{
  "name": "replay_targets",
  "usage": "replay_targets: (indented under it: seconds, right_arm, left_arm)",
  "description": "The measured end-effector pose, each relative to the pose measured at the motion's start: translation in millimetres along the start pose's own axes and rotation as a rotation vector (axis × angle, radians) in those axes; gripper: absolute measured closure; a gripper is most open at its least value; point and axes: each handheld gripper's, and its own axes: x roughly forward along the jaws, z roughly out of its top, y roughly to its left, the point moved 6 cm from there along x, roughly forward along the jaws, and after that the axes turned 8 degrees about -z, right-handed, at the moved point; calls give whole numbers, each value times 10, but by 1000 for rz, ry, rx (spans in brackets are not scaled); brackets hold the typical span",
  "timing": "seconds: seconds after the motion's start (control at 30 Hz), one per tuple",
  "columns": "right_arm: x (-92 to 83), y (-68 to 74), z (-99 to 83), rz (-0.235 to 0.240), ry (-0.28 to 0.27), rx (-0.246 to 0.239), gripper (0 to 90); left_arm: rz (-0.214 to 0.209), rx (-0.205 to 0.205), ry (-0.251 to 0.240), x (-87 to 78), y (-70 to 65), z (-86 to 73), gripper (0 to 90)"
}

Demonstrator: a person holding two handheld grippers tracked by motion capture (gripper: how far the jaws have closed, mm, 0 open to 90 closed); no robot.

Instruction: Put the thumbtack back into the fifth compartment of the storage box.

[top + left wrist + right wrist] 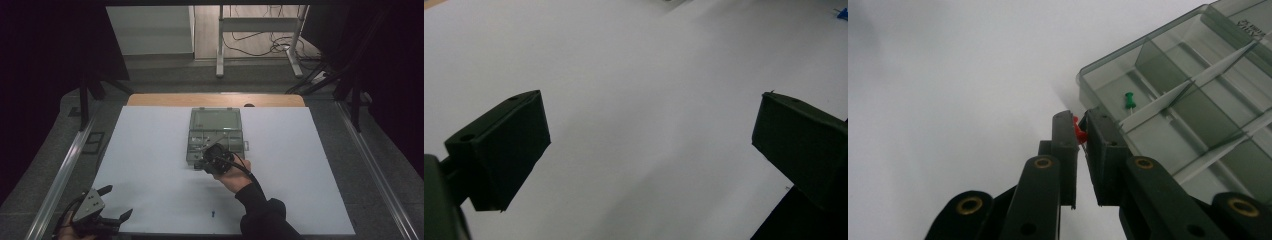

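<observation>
At the near edge of the clear compartment box (1193, 110), the right gripper (1080, 131) has its two black jaws drawn narrow on a small red push pin (1078, 132), which sits pinched between the pads right at their tips. The pin is at the box's corner wall, just outside it as far as the right gripper view lets me judge. Inside the box, in the compartment closest to that corner, a green push pin (1130, 100) lies by a pale divider.

In the high view the box (215, 120) lies open in the middle of the white table sheet (150, 150), its lid laid back on the far side, and the right gripper (212, 159) sits over the box's near edge, the person's dark sleeve (260, 210) coming up from the bottom. A tiny blue push pin (213, 214) lies alone on the sheet near the front edge, left of the sleeve.

At the near left corner of the table the left gripper (111, 202) hovers with its jaws spread wide and nothing between them; its own view shows bare white sheet (639, 110) between the two pads and a speck of blue, probably that same pin (843, 13), at the far right.
</observation>
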Motion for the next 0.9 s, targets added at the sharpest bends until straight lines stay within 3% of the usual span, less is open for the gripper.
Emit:
replay_targets:
  seconds: [0.53,0.9]
  right_arm:
    - [179,-150,165,-35,-6,35,827]
    - [312,-210,277,-57,-9,33,827]
  left_arm:
    - [-2,5,1,2,-4,0,24]
    - [-3,11,3,0,-7,-2,24]
